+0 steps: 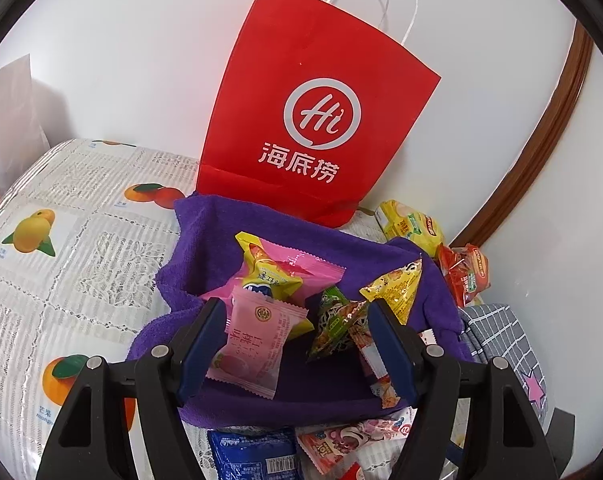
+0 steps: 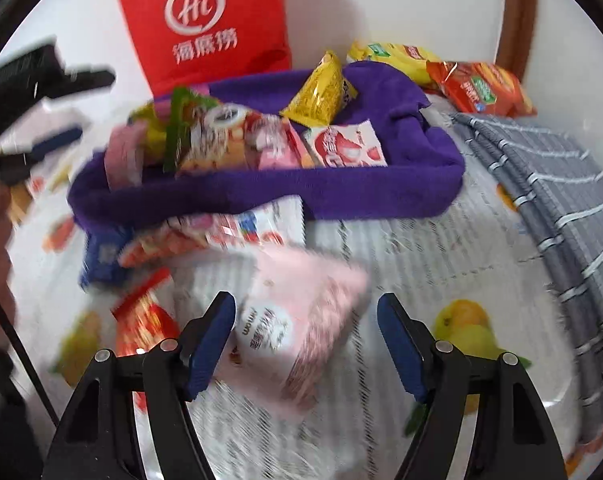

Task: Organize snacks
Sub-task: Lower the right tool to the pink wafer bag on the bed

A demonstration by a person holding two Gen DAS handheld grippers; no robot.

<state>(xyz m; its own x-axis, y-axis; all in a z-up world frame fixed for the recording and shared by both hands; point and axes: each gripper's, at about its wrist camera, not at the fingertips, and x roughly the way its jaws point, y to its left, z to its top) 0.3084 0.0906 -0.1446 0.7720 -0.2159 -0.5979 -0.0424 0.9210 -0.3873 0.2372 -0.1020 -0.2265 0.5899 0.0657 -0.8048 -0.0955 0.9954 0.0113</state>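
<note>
1. Your left gripper (image 1: pixel 297 344) hung over the purple cloth basket (image 1: pixel 205 224), jaws spread wide and holding nothing, tilted down toward the heap inside.
2. A pink snack packet (image 1: pixel 249 350) lay between the fingers, with a green noodle-print pack (image 1: pixel 333 324) beside it and a yellow triangular pack (image 1: pixel 397 286) against the basket's right wall.
3. Your right gripper (image 2: pixel 306 344) pointed at the fruit-print tablecloth (image 2: pixel 441 256), jaws apart, a blurred pink pouch (image 2: pixel 301 328) lying between them; whether either finger touched it could not be told.
4. A red paper bag (image 1: pixel 313 108) stood behind the basket against the wall.
</note>
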